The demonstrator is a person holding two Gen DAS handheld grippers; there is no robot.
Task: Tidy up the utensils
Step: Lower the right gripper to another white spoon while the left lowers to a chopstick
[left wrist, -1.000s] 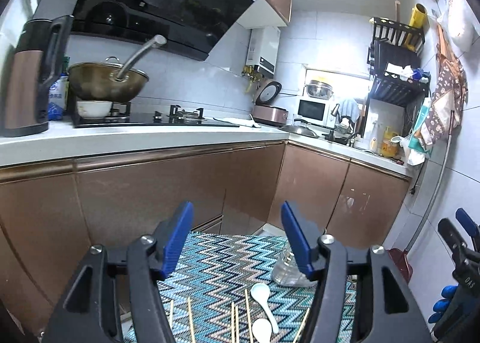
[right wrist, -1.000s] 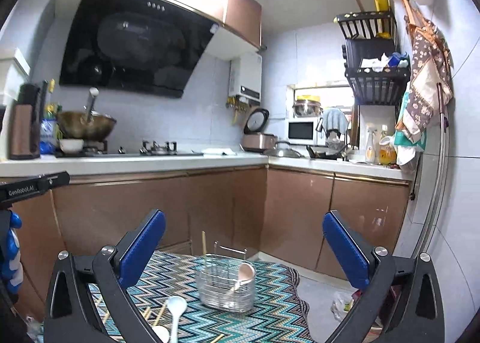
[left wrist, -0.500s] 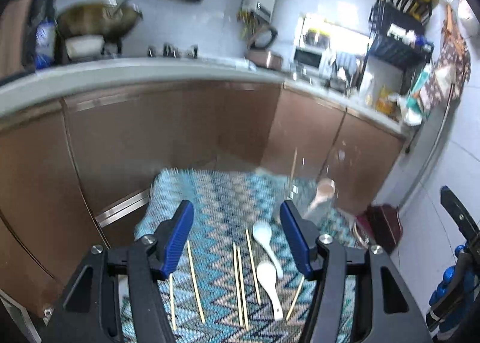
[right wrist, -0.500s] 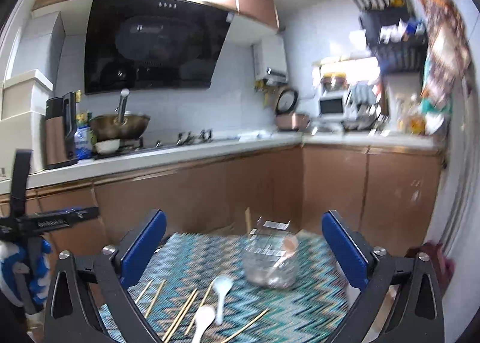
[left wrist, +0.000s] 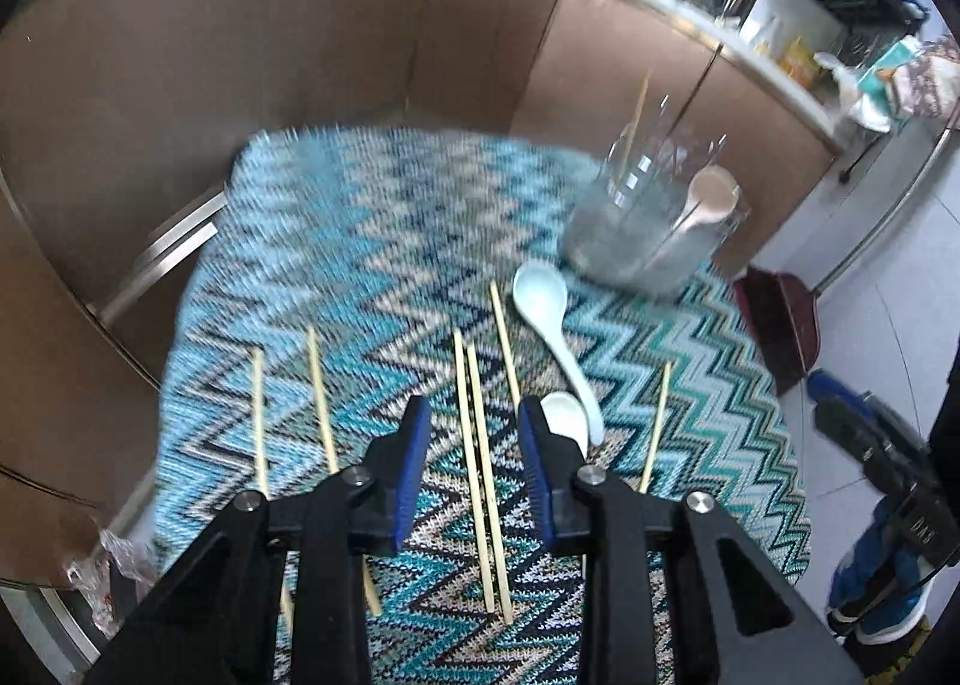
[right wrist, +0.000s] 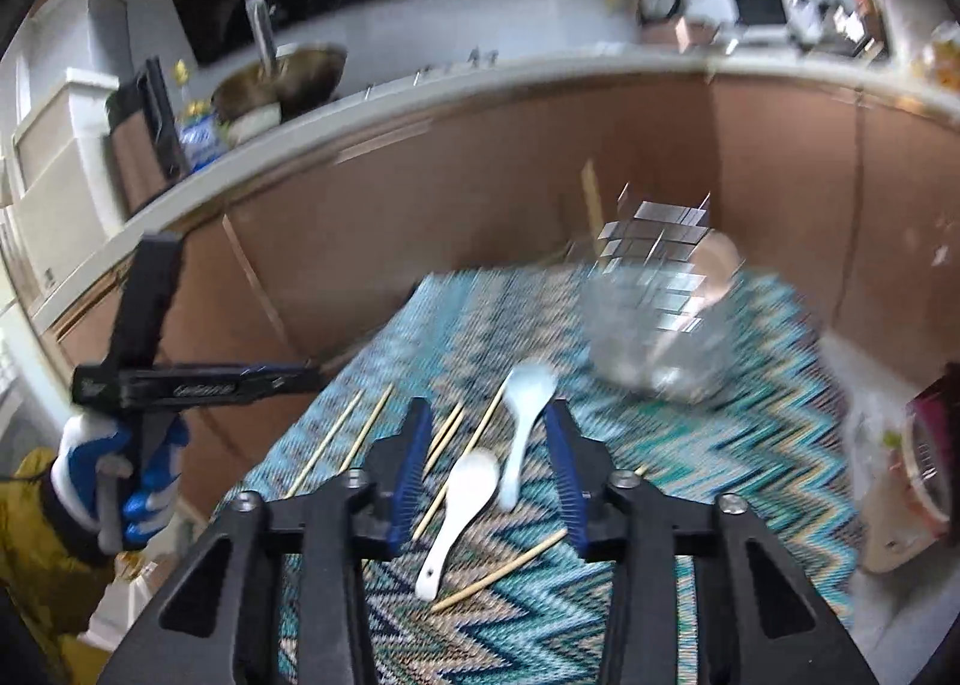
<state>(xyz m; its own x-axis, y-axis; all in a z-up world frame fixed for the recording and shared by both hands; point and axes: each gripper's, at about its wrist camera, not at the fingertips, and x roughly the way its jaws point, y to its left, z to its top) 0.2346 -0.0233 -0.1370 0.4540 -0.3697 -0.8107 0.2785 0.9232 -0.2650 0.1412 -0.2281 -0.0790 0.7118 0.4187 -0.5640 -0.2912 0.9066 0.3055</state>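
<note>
Several wooden chopsticks (left wrist: 474,457) and two white spoons (left wrist: 549,319) lie on a zigzag-patterned tablecloth (left wrist: 372,265). A wire utensil basket (left wrist: 648,217) at the far right of the table holds a pink spoon (left wrist: 711,199) and one chopstick. My left gripper (left wrist: 471,457) is open, low over a pair of chopsticks. My right gripper (right wrist: 489,463) is open above the two white spoons (right wrist: 465,499), with the basket (right wrist: 654,313) beyond. The left gripper's body also shows in the right wrist view (right wrist: 180,385), held by a gloved hand.
Brown kitchen cabinets (left wrist: 288,55) wrap around the table's far side, with a countertop (right wrist: 420,85) carrying a wok and appliances. A red dustpan (left wrist: 780,319) stands on the floor right of the table. A plastic bag with items (right wrist: 900,463) sits at the right.
Both grippers have tilted down and moved toward the table. The right gripper's jaws have narrowed. The utensils now fill the lower middle of both views.
</note>
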